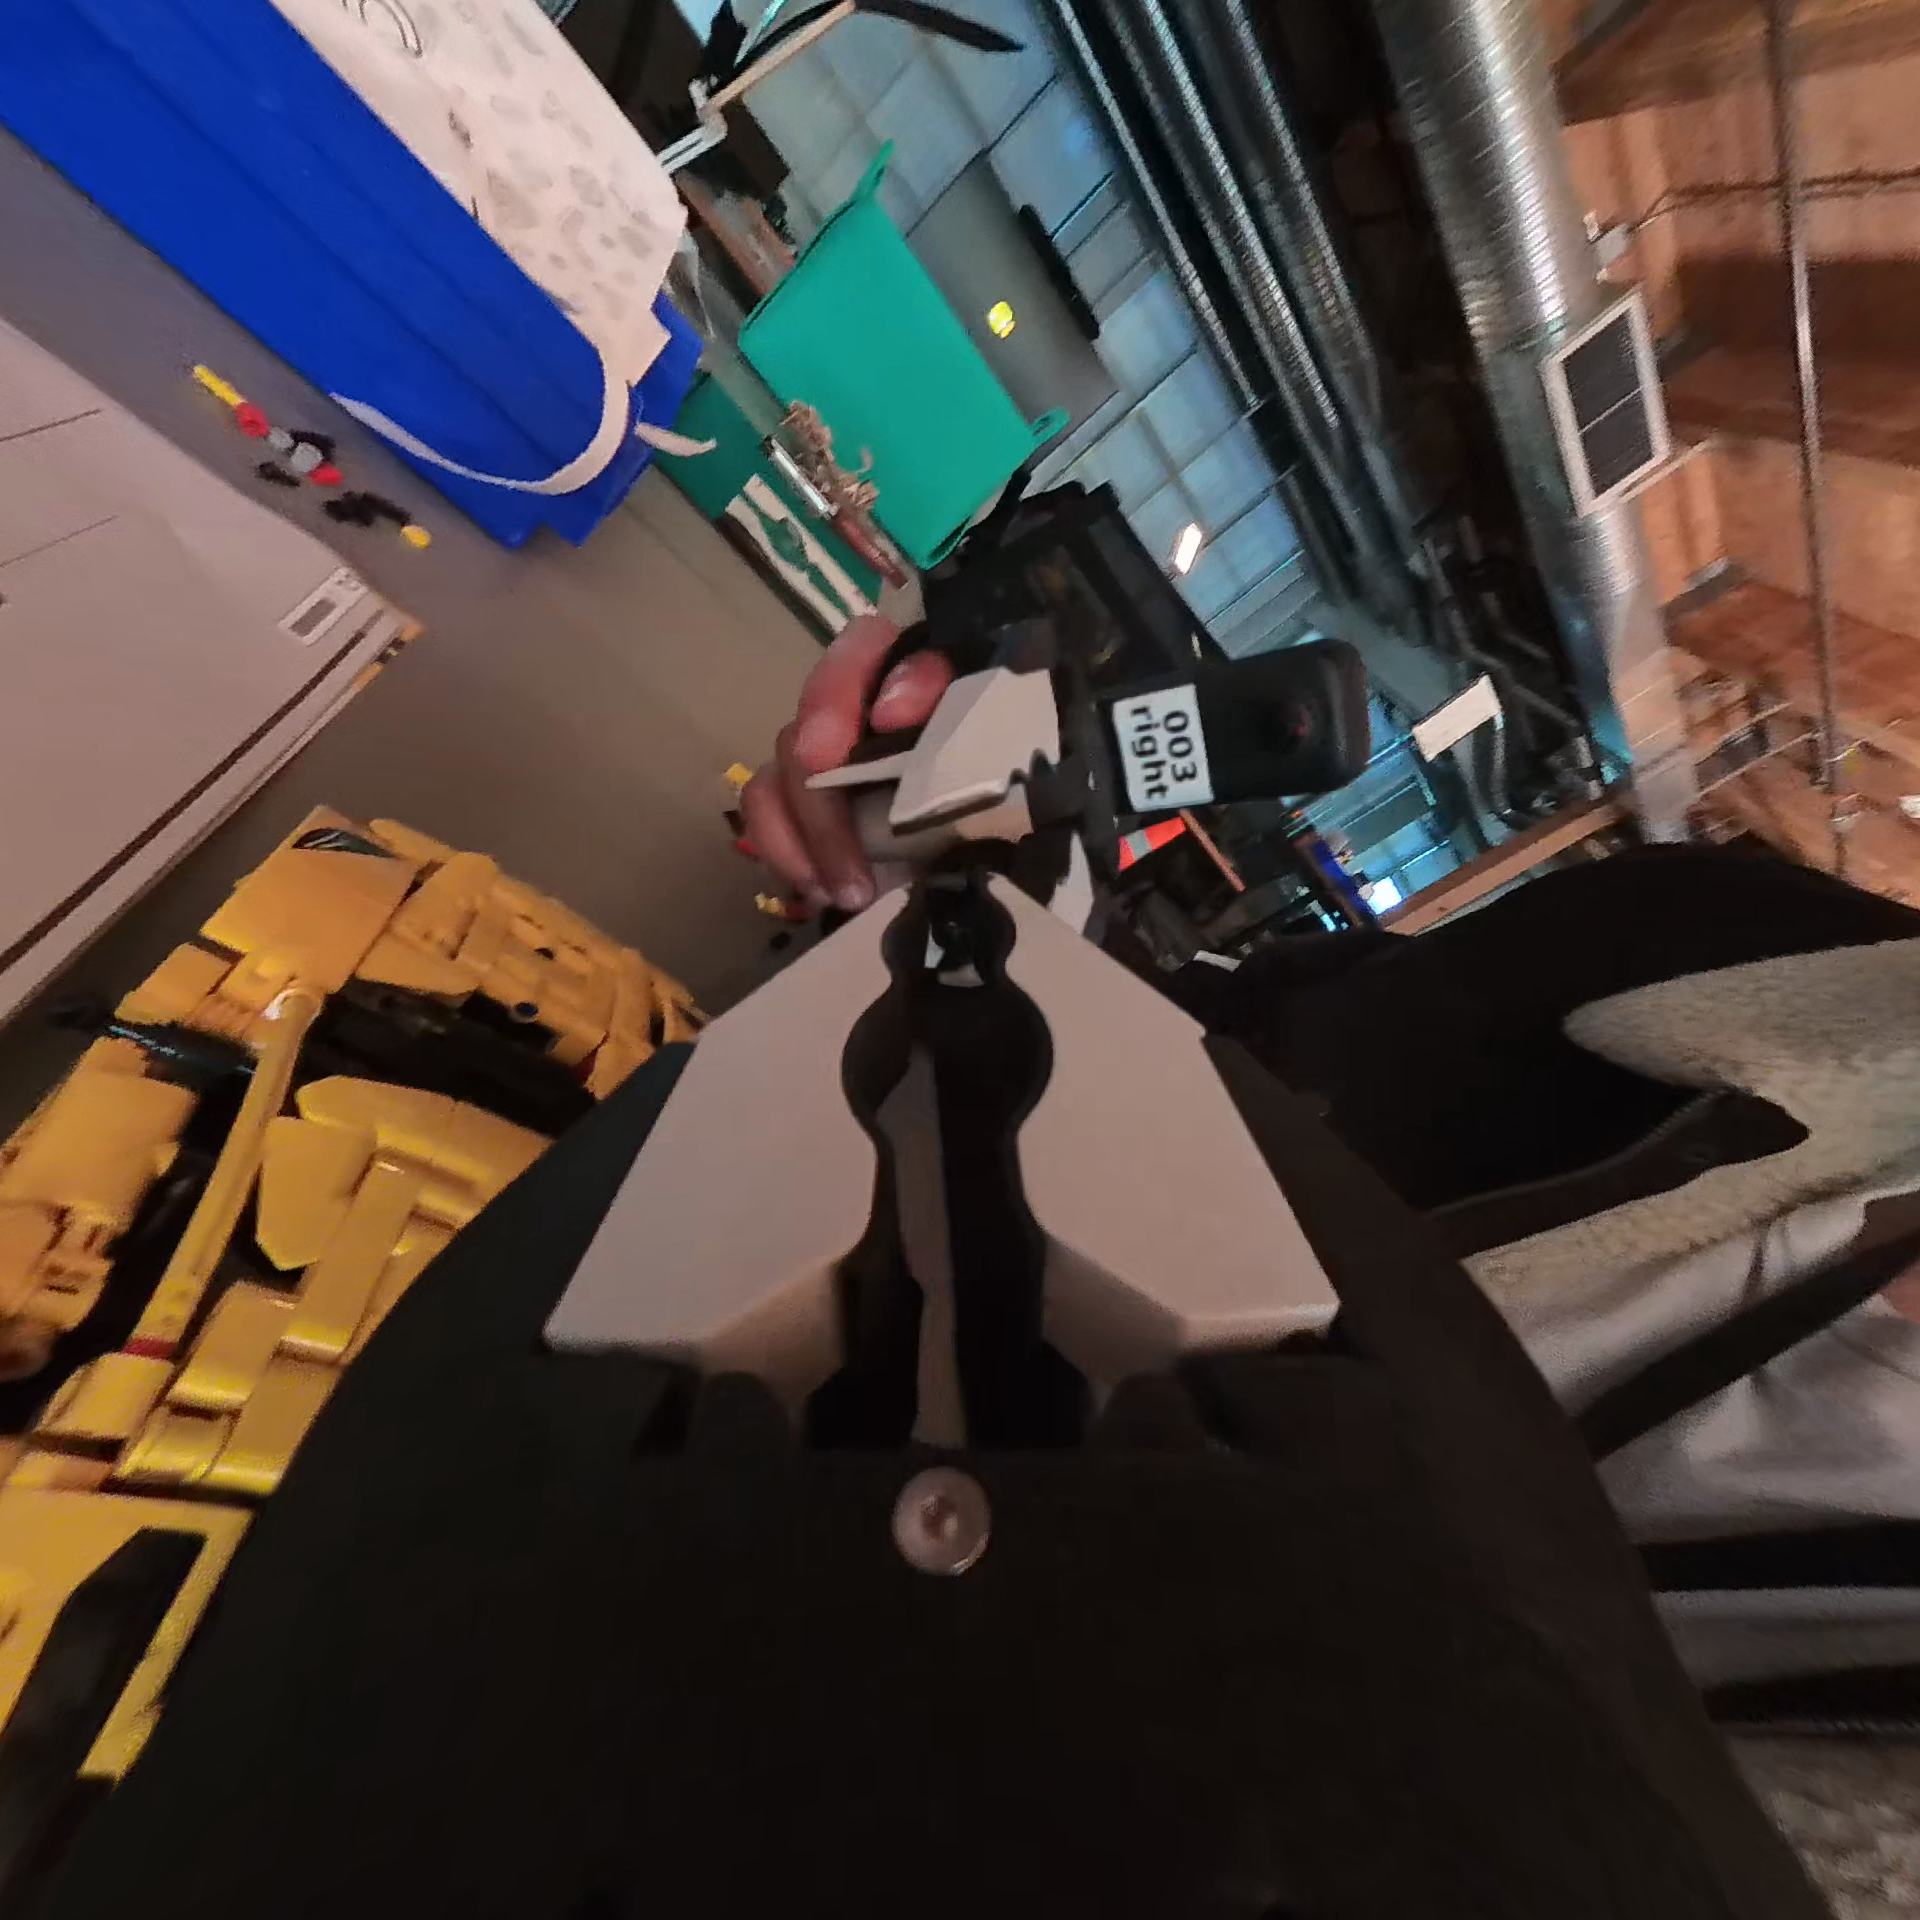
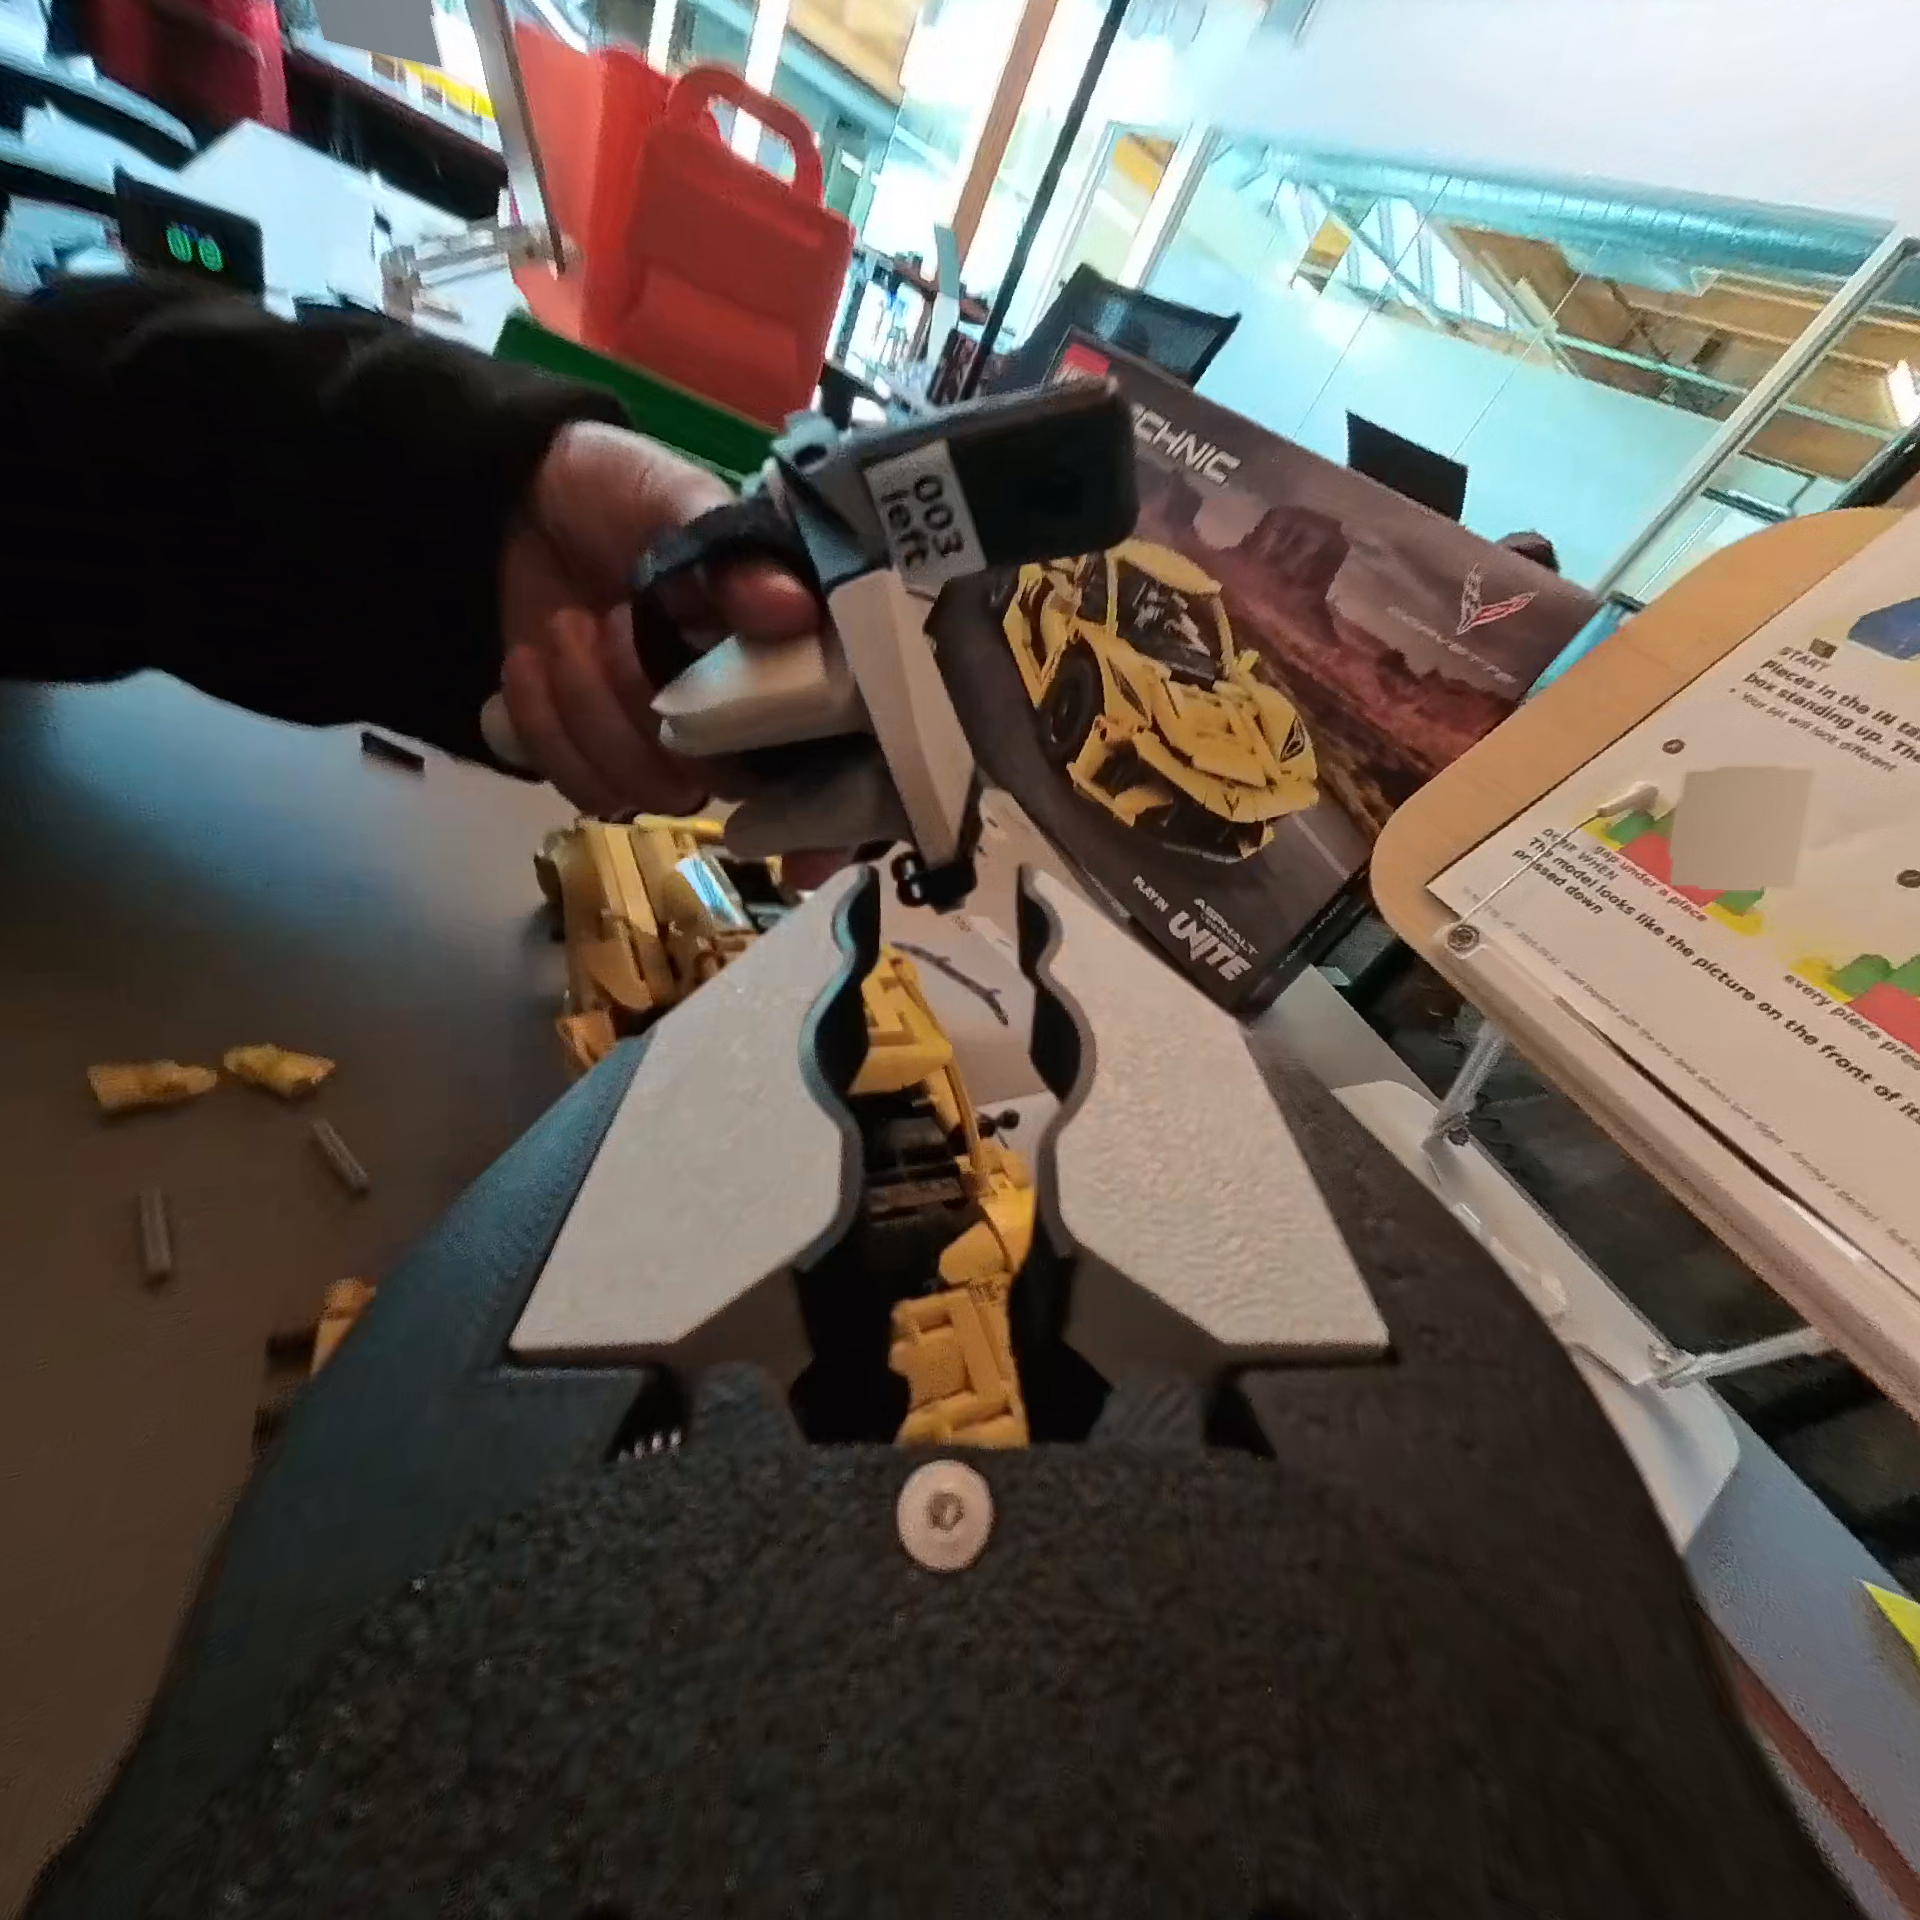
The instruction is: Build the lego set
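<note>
The left gripper (image 1: 961, 940) has its fingers (image 1: 769, 1132) pinched nearly together on a small black piece (image 1: 956, 935) at their tips; only a thin slit shows between them. In the right wrist view that same gripper hangs tip-down from a dark-sleeved hand (image 2: 592, 623), its black piece (image 2: 930, 883) just above the gap of the right gripper (image 2: 945, 904).

The right gripper's fingers (image 2: 727, 1132) stand apart at a medium width and hold nothing. Through the gap shows the yellow car (image 2: 935, 1226), directly below and ahead. It lies on the dark worktop (image 2: 208, 935); whether the fingers touch it cannot be told.

In the left wrist view the car (image 1: 312, 1143) fills the lower left, blurred, with the right gripper (image 1: 966, 769) and its hand (image 1: 821, 769) close ahead of the left tips.

Room is tight on the right side: the box (image 2: 1247, 727) stands tilted just behind the car, and a wooden board with an instruction sheet (image 2: 1662, 831) juts in beside it, its rounded corner near the box's lower edge. To the left the worktop is open apart from loose yellow and grey pieces (image 2: 156, 1081) scattered well apart. In the left wrist view more small pieces (image 1: 301, 457) lie beside a blue bin (image 1: 312, 239), with a green bin (image 1: 883, 384) beyond.
</note>
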